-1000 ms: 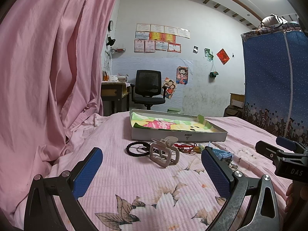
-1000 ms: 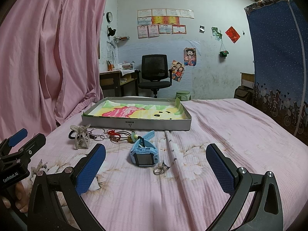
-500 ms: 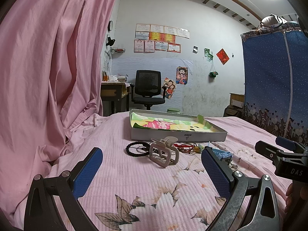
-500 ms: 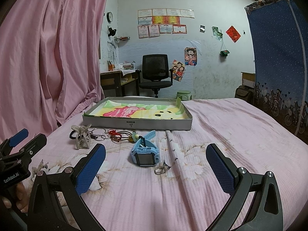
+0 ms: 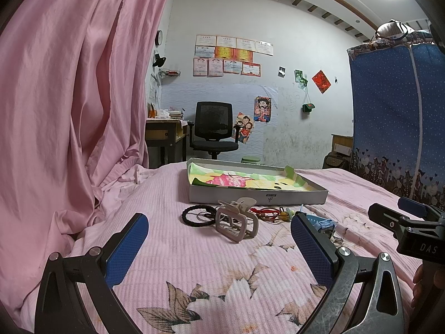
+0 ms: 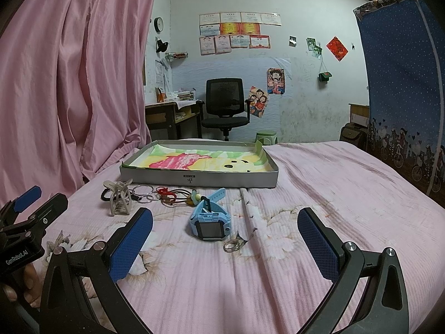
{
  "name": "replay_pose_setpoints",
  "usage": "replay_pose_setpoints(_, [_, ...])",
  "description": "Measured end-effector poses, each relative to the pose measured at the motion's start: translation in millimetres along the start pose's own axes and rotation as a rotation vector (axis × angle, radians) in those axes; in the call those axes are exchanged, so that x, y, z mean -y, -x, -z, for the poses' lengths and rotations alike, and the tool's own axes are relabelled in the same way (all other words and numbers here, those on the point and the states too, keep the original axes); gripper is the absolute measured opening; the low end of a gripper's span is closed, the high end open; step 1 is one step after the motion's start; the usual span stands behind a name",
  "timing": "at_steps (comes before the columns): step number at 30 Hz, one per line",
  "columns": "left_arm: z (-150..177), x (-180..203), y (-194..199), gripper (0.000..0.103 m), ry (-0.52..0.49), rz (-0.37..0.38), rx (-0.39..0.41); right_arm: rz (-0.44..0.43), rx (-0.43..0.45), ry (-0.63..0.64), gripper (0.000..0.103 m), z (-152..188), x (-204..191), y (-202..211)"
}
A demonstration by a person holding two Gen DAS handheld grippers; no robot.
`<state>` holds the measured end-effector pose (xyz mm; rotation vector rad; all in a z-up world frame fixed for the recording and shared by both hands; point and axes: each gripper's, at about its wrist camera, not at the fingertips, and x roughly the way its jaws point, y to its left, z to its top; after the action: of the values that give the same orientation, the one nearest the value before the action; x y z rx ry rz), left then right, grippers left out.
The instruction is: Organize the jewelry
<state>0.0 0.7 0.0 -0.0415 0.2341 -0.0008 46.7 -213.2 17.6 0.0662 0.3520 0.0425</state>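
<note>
1. Left wrist view: your left gripper (image 5: 219,246) hovers low over the pink bed (image 5: 194,272) with its fingers (image 5: 126,250) spread wide and nothing between them. Straight ahead lies the beige hair claw (image 5: 236,220), with the black hair tie (image 5: 197,216) just beside it on the left and the red cord bracelet (image 5: 265,211) to its right. The grey box (image 5: 258,196) — lined with a colourful paper — sits behind them. Your right gripper (image 5: 403,222) shows at the right edge.

2. Right wrist view: your right gripper (image 6: 225,245) also has its fingers (image 6: 317,243) wide apart, holding nothing. The blue watch (image 6: 210,220) lies on the bed between them and a little ahead, with a small silver ring (image 6: 231,246) just beside it. The hair claw (image 6: 119,200), some thin metal rings (image 6: 144,193) and the red cord bracelet (image 6: 167,193) lie in a row near the front wall of the grey box (image 6: 198,179) — none of them inside it.
</note>
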Motion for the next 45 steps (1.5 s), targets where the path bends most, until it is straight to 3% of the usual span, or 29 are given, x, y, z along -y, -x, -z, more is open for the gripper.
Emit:
replay_pose_setpoints(32, [0.6,-0.3,-3.2,0.103,0.000,0.004,-0.005,-0.003,-0.005,-0.004,0.102,-0.9,-0.4,2.0])
replay_pose_setpoints(37, [-4.6,2.2,-11.0,0.103,0.014,0.021,-0.045,-0.024,-0.021,-0.009,0.102,4.4,-7.8,-8.2])
replay_pose_setpoints(45, [-12.9,7.2,-43.3,0.103,-0.007,0.054,-0.188,-0.107,-0.163,-0.033,0.102,0.5,3.9,-38.5])
